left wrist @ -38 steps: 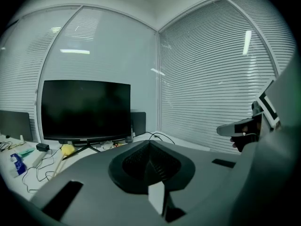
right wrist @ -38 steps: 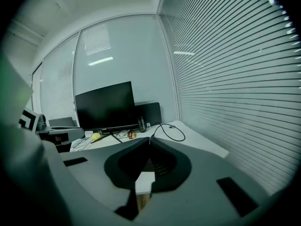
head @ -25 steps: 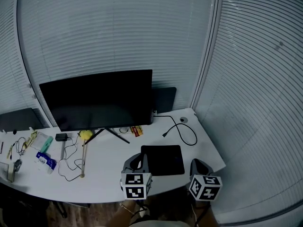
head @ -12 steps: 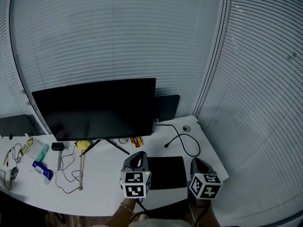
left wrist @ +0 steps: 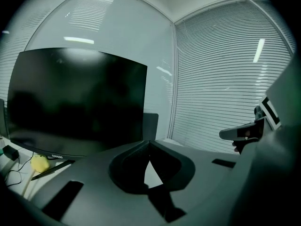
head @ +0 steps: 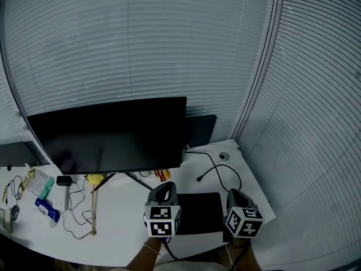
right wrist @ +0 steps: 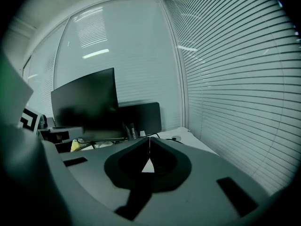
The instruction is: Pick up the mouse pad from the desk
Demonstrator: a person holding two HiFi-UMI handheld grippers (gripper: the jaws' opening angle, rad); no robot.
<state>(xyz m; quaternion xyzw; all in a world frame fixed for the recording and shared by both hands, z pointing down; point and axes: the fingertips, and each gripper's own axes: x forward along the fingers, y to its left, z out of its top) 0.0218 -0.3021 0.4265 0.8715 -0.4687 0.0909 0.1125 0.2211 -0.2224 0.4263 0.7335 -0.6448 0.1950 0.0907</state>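
approach step: left gripper (head: 163,189) and right gripper (head: 236,196), both closed and empty, seemingly flank the flat black rectangular mouse pad (head: 201,211); next, part jaws at its edge.

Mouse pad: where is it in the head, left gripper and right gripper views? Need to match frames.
Head view: mouse pad lies flat near the desk's front edge, lower centre, between the left gripper and the right gripper.
Left gripper view: not in it.
Right gripper view: not in it.
Shared landmark: the monitor, filling the left half of the left gripper view and left of centre in the right gripper view.
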